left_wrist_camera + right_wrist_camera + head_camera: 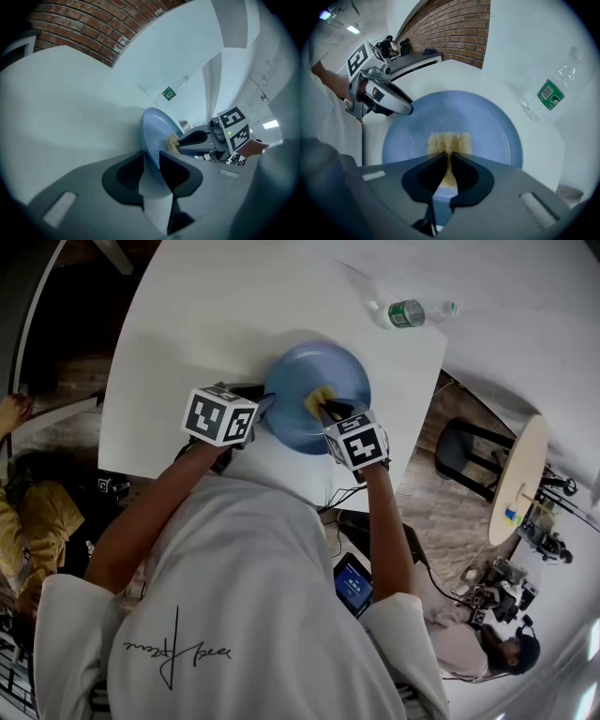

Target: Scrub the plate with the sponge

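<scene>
A blue plate [300, 381] lies near the white table's front edge. My left gripper [262, 409] grips the plate's left rim; in the left gripper view the rim [157, 129] sits pinched between the two dark pads of that gripper [151, 159]. My right gripper [330, 411] is shut on a yellow sponge [317, 401] and points steeply down, pressing it onto the plate's inside. In the right gripper view the sponge [449, 140] sticks out past the closed jaws of the gripper [448, 157] onto the plate [497, 126].
A clear water bottle with a green label [408, 312] lies on the white table [187, 334] behind the plate to the right. Beside the table stand a black stool [464, 451] and a round wooden side table [518, 479]. People sit at lower right and far left.
</scene>
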Motion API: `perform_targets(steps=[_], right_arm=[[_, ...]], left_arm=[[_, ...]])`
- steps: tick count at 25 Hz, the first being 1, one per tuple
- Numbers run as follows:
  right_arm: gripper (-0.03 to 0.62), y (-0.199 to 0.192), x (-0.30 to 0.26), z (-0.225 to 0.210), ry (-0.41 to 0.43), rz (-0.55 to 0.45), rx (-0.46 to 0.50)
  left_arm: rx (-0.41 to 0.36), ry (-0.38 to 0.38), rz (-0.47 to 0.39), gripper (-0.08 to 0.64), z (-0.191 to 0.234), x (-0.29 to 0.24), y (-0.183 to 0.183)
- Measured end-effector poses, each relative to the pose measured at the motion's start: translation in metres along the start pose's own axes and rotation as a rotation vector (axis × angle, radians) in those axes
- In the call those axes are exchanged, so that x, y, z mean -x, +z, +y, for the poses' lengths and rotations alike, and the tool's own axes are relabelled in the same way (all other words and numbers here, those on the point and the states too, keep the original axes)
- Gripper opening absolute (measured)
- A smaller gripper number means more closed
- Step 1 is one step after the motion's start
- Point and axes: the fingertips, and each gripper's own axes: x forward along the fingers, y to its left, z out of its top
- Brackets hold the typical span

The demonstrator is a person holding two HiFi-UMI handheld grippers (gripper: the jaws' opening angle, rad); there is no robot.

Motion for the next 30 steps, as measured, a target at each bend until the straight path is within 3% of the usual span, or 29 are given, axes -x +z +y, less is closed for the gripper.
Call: perform_targets(steps=[6,13,20,25,30], right_arm=[[0.038,-0.002,0.003,0.013,0.054,-0.049,-0.033],[0.034,-0.004,0.021,0.027,0.094,-0.148,-0.09],[0.032,0.006,0.055,0.035,0.077,-0.274,-0.114],[0.032,0.011,0.092,0.016,0.001,-0.409,-0.234],[0.031,0.013,0.128,0.011,0.057,-0.548,-0.355]], left_arm=[[-0.129,0.094,-0.026,0.147,0.0,0.011,0.008],[-0.171,0.089,-0.089,0.142,-0.012,0.034,0.016],[-0.252,0.086,-0.134,0.114,-0.03,0.05,0.021],[-0.291,0.086,-0.158,0.112,-0.047,0.058,0.025],[-0.284,0.068,-0.214,0.075,-0.064,0.073,0.031]])
